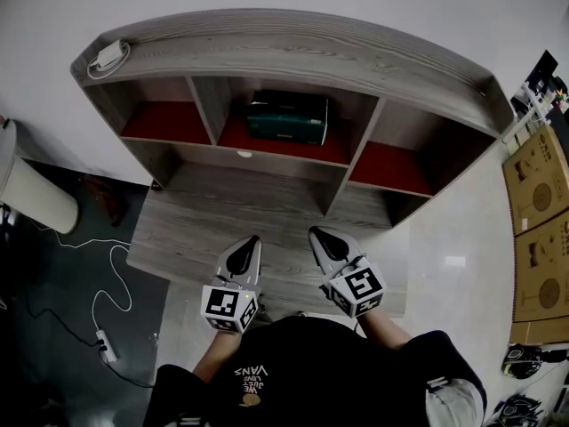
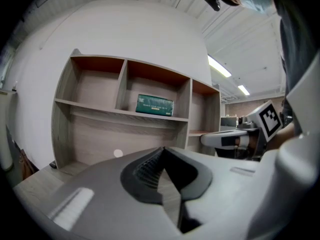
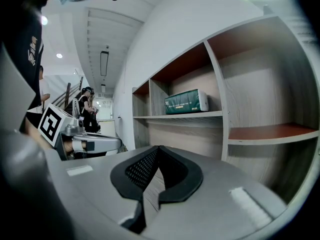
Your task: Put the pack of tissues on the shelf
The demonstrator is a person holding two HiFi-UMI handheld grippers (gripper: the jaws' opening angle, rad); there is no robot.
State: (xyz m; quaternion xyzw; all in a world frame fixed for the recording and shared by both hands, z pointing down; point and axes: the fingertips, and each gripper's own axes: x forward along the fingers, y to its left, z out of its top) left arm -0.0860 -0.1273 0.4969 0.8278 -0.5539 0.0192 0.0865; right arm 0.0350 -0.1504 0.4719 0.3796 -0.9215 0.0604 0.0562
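Since the pack of tissues [image 1: 287, 118] already lies in the middle bay of the shelf [image 1: 267, 50], the left tool [image 1: 252, 241] and right tool [image 1: 316, 233] hang before it, jaws closed and empty.

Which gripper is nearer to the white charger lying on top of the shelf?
Left. In the head view the left gripper is over the desk, below and right of the white charger; the right gripper is farther right again.

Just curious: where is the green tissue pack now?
In the head view, top centre, the dark green pack of tissues sits in the middle compartment of the grey wooden shelf.
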